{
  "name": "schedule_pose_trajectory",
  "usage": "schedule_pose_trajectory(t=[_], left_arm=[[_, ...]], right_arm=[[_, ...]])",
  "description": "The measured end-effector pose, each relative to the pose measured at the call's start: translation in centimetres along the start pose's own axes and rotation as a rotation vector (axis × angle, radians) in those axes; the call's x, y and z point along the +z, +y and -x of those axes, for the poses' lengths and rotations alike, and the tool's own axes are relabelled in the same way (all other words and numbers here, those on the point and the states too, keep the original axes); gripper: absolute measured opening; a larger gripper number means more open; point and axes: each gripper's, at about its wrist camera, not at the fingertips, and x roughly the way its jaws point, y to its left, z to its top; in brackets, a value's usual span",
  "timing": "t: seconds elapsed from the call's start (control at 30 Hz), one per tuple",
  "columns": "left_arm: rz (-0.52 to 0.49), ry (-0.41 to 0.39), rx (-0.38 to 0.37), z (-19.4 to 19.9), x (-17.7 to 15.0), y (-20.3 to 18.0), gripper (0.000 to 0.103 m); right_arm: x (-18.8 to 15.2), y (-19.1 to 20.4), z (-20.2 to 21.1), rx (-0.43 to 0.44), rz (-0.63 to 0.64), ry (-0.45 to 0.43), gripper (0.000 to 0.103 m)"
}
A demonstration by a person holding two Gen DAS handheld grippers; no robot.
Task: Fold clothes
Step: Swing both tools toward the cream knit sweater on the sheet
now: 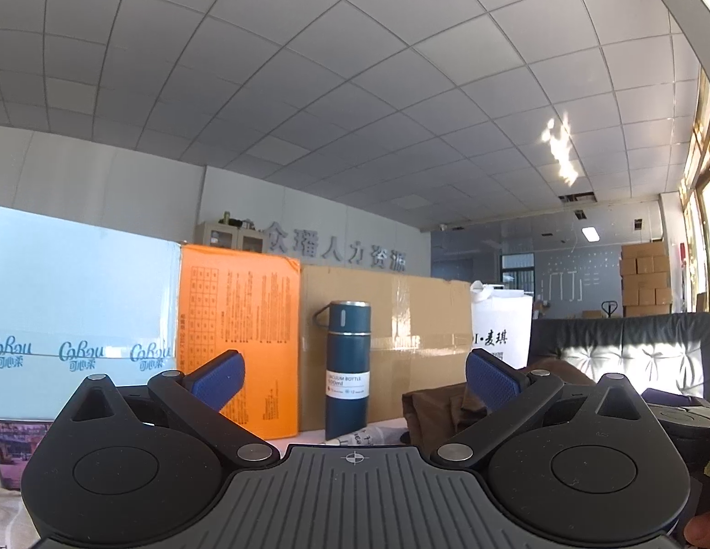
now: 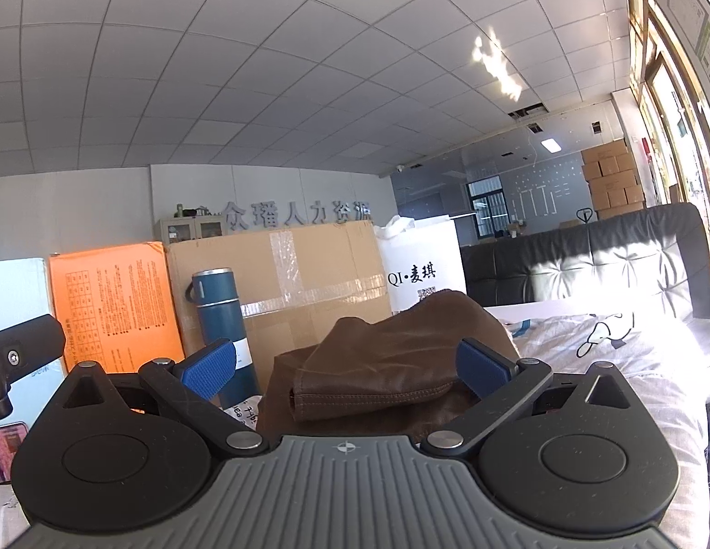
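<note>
Along the back, from left: a pale blue carton (image 1: 76, 302) printed "CoRou", an orange carton (image 1: 238, 320), a blue flask (image 1: 347, 366) labelled "VACUUM BOTTLE", a brown carton (image 2: 282, 274), and a white bag (image 2: 423, 270) marked "QI·麦琪". Left tongs (image 1: 352, 377) stand wide and empty, brown garment (image 1: 439, 405) ahead toward their right finger. Right tongs (image 2: 348, 366) stand wide; the garment (image 2: 400, 352) lies bunched between and beyond the fingers.

An office-cum-storeroom: tiled drop ceiling (image 1: 355, 91), company lettering (image 2: 298, 215) on the wall, stacked cartons (image 2: 613, 178).
</note>
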Motion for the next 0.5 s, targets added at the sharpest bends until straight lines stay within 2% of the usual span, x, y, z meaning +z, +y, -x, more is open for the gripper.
schedule_pose_trajectory(t=[0.3, 0.5], left_arm=[[0.002, -0.035, 0.026, 4.5, 1.4, 0.3, 0.103], [-0.057, -0.070, 0.062, 7.5, 2.2, 1.2, 0.103]], right_arm=[[2.0, -0.1, 4.7, 0.024, -0.053, -0.003, 0.103], [3.1, 0.9, 7.7, 0.124, -0.084, -0.005, 0.103]])
